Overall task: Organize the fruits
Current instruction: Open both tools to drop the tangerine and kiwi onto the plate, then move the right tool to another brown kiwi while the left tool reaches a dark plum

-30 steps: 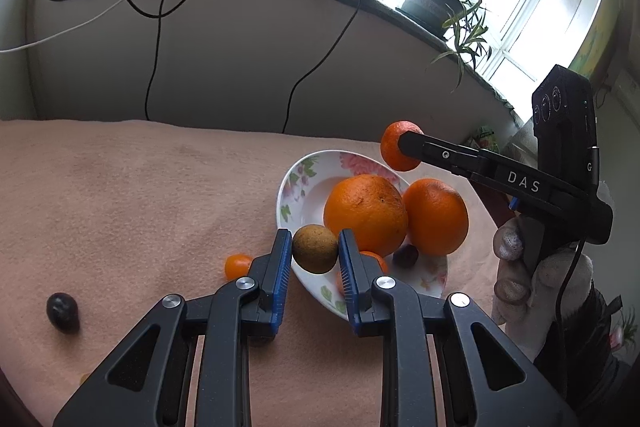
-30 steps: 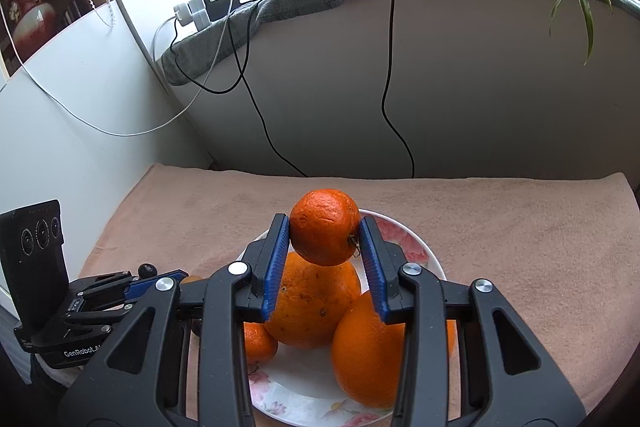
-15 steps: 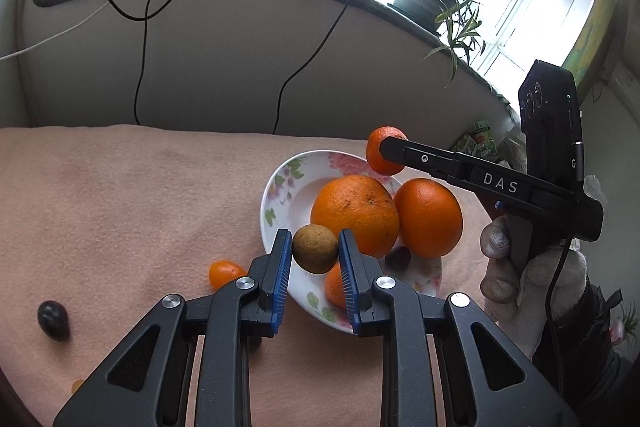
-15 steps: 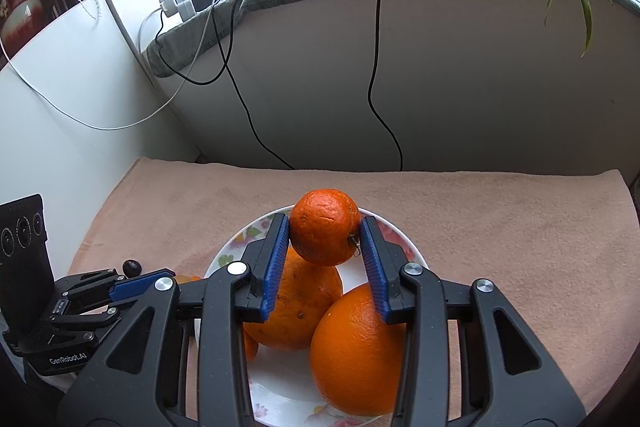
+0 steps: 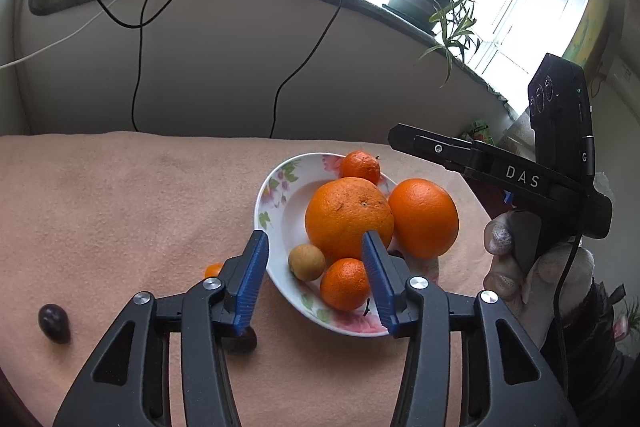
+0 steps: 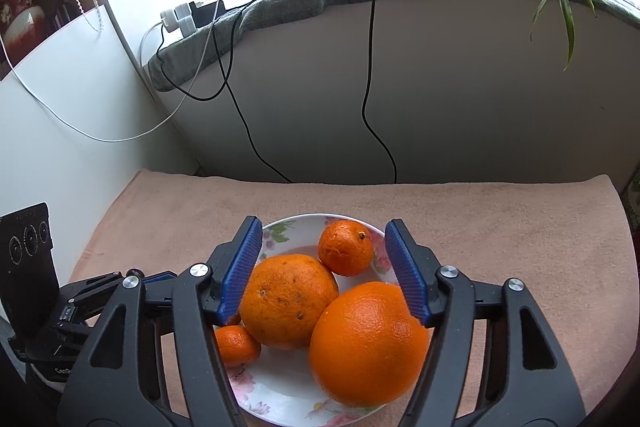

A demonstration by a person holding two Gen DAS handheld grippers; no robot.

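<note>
- Release on the left side: the left gripper has just been opening its jaws, and the small round tan-brown fruit it carried now lies free between the parted blue pads, resting inside the near rim of the white floral-patterned plate.
- That fruit sits just beside the small orange mandarin at the plate's near edge, and both lie close against the large rough-skinned orange at the centre.
- Release on the right side: the right gripper has likewise just been opening, and the small stemmed mandarin now rests on the plate's far side, clear of both pads, leaning on the large rough orange.
- The large smooth orange fills the plate's right portion, below the right pad.
- Task standing, as judged: two more pieces are delivered; a dark oval plum-like fruit and a tiny orange fruit remain on the peach-coloured cloth, to the left of the plate.
- Edges: the tan fruit lies close to the low rim, so a nudge in withdrawal could roll it off.
- Open room: the cloth left of and beyond the plate is bare, offering free withdrawal; to the right, the gloved hand and its tool crowd the plate.
</note>
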